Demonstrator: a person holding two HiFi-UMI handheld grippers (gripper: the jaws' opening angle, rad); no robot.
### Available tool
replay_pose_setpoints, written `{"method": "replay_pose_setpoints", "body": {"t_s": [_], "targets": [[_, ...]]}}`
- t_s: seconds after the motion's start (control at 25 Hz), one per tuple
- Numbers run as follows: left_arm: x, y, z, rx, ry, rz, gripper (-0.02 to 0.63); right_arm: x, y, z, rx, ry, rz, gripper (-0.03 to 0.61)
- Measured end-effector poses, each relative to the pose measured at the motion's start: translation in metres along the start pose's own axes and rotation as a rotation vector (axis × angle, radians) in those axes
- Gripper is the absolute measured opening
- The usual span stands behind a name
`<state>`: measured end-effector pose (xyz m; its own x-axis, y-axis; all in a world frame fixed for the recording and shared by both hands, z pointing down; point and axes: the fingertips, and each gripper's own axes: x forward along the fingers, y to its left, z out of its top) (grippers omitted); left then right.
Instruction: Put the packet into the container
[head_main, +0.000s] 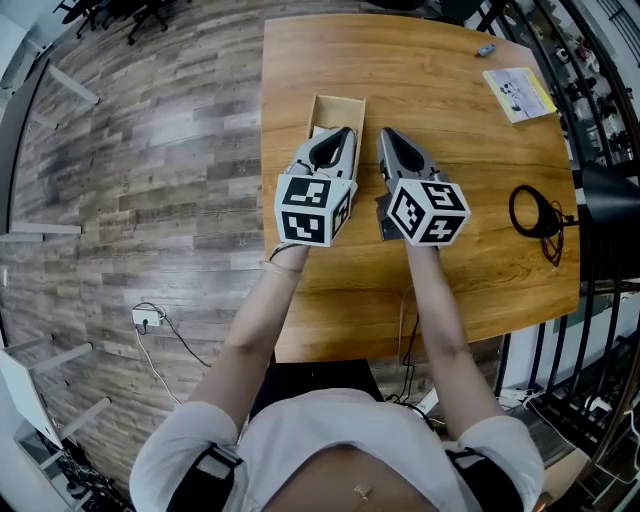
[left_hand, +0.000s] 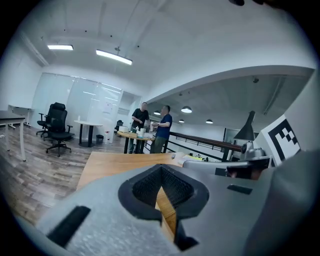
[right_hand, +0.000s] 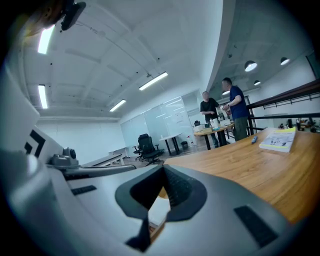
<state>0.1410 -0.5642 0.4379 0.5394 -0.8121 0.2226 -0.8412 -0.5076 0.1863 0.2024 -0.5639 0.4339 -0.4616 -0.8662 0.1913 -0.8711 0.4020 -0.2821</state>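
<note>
A shallow wooden container (head_main: 345, 103) lies on the wooden table (head_main: 420, 80), near its left edge. My left gripper (head_main: 343, 132) hangs over the container's near end, its jaws shut with nothing between them (left_hand: 161, 182). My right gripper (head_main: 386, 135) is just to the container's right, also shut and empty (right_hand: 163, 175). Below the right gripper's closed jaws I see a flat white thing, apparently the packet (right_hand: 156, 212), lying against a wooden edge. In the head view the left gripper covers most of the container's inside.
A yellow booklet (head_main: 518, 93) and a small blue-grey item (head_main: 486, 48) lie at the table's far right. A black cable coil (head_main: 535, 212) lies by the right edge, beside a black lamp (head_main: 608, 200). Two people (left_hand: 152, 127) stand at a distant table.
</note>
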Motion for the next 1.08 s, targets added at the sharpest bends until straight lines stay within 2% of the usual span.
{"method": "replay_pose_setpoints", "body": {"t_s": [0.24, 1.08], "targets": [[-0.005, -0.005, 0.0, 0.003, -0.004, -0.018, 0.008, -0.005, 0.008, 0.002, -0.045, -0.003, 0.012, 0.011], [-0.016, -0.009, -0.003, -0.022, 0.012, -0.044, 0.008, -0.014, 0.02, 0.006, -0.072, -0.012, 0.008, 0.011]]}}
